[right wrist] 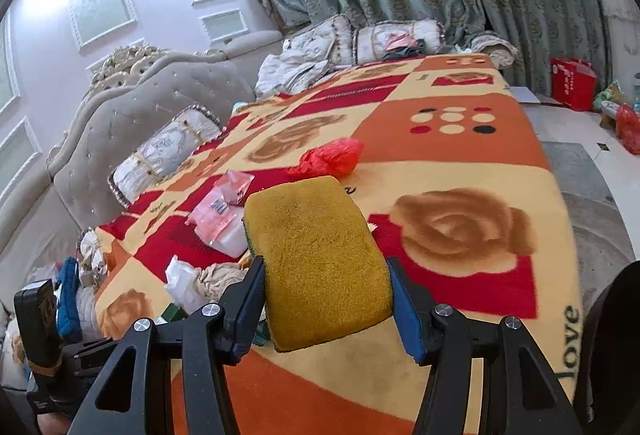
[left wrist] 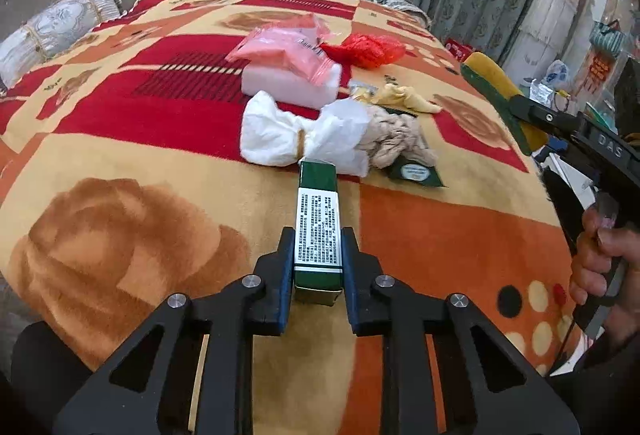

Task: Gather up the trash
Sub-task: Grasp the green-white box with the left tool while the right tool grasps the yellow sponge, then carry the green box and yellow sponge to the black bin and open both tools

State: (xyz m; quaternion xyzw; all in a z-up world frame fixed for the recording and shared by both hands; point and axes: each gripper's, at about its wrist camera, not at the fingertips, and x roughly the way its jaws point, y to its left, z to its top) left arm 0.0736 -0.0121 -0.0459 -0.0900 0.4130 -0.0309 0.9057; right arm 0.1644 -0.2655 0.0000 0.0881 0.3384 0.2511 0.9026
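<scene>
**Inspector:** State the condition of each gripper.

**Assistant:** The left gripper (left wrist: 318, 267) is pinching a narrow green box (left wrist: 318, 219) near its rear end, with both pads pressed on its side faces. The box points forward, and its far end sits just short of the white crumpled paper (left wrist: 280, 135). The right gripper (right wrist: 326, 295) stands about half spread around a yellow sponge (right wrist: 320, 263) with a green scouring back. The left pad presses the sponge's edge. The right pad lies at its other edge, and I cannot confirm firm contact there. The sponge is raised off the bed (right wrist: 460, 175).

**Inspector:** Where is the remaining trash?

**Assistant:** It lies on the bed around the white crumpled paper. A beige rag (left wrist: 396, 139) touches its right side. A green wrapper (left wrist: 416, 171) is under that rag. A white block with a pink packet (left wrist: 280, 51) on top lies just behind the paper. A red plastic bag (left wrist: 364, 49) lies further back to the right.

**Inspector:** What do you recommend for the step in hand?

**Assistant:** In my judgement, both items are held and due for carrying off to a bin. No bin is in view. Keep the box level, since its long overhang could pivot in the pads. Firm up the grip on the sponge before moving fast, because it is soft and could slip out.
</scene>
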